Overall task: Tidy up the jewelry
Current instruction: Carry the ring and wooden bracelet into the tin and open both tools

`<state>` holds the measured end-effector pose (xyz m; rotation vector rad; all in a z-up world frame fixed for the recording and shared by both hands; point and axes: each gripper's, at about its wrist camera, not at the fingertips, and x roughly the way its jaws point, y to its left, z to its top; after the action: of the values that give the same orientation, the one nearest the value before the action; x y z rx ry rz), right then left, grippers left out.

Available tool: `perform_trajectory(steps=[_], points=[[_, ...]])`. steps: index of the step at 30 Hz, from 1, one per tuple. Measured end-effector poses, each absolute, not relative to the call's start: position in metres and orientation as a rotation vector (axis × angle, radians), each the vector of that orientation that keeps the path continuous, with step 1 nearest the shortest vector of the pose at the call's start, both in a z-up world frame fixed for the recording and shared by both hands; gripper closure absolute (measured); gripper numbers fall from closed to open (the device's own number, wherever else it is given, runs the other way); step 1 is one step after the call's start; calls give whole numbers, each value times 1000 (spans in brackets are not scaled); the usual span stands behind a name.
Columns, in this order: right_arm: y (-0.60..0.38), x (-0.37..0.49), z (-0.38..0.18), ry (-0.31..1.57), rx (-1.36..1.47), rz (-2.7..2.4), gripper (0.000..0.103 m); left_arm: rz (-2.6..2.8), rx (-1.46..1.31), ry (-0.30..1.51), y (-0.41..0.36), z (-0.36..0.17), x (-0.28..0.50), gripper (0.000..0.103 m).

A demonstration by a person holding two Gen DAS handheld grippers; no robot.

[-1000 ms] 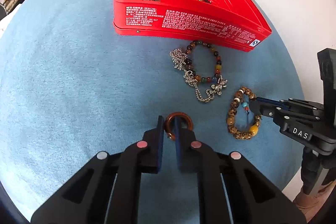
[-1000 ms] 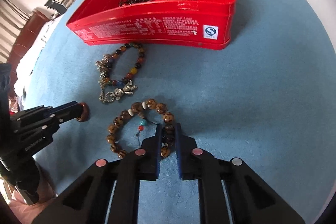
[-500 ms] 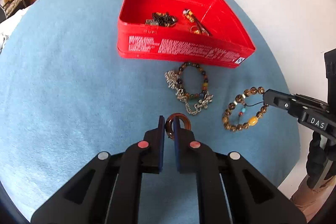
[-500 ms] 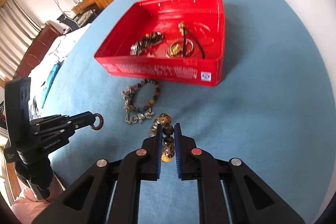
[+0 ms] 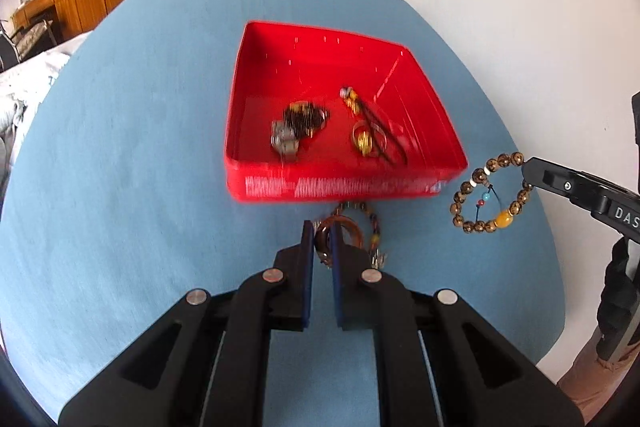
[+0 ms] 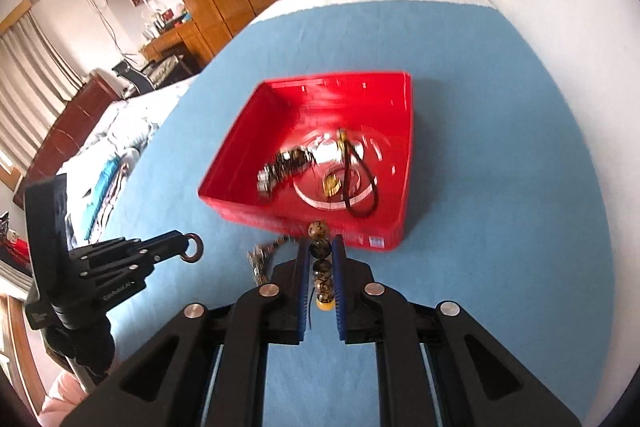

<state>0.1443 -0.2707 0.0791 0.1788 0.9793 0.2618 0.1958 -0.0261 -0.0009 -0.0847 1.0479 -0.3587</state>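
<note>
My left gripper [image 5: 320, 239] is shut on a brown ring [image 5: 348, 230] and holds it above the blue cloth, in front of the red tin box [image 5: 340, 183]. It also shows in the right wrist view [image 6: 188, 247] with the ring [image 6: 195, 247]. My right gripper [image 6: 320, 259] is shut on a brown beaded bracelet [image 6: 320, 247], which hangs in the air to the right of the box in the left wrist view [image 5: 490, 195]. A multicoloured bead bracelet with a silver chain [image 5: 370, 219] lies on the cloth in front of the box, partly hidden by my left fingers.
The red box [image 6: 360, 231] holds several jewelry pieces: a dark bead bracelet [image 5: 302, 121], a gold ring and a black cord [image 5: 372, 139]. The blue cloth [image 5: 120, 147] covers a table. White wall lies to the right, wooden cabinets and a bed behind.
Both grippers have lifted their pieces off the cloth and risen well above the table. The box now shows from above, with its inside in view.
</note>
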Motion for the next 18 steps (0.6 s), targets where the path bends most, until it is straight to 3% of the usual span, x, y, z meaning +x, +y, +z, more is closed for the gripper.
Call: perform_trajectory(steps=[9,18], points=[[-258,205,89,953,186,249,92,-330,-74,1046,-49,10,257,97],[-241,295,50,1009,219,260,93,-298,-118,1131,-71,-27,347,97]])
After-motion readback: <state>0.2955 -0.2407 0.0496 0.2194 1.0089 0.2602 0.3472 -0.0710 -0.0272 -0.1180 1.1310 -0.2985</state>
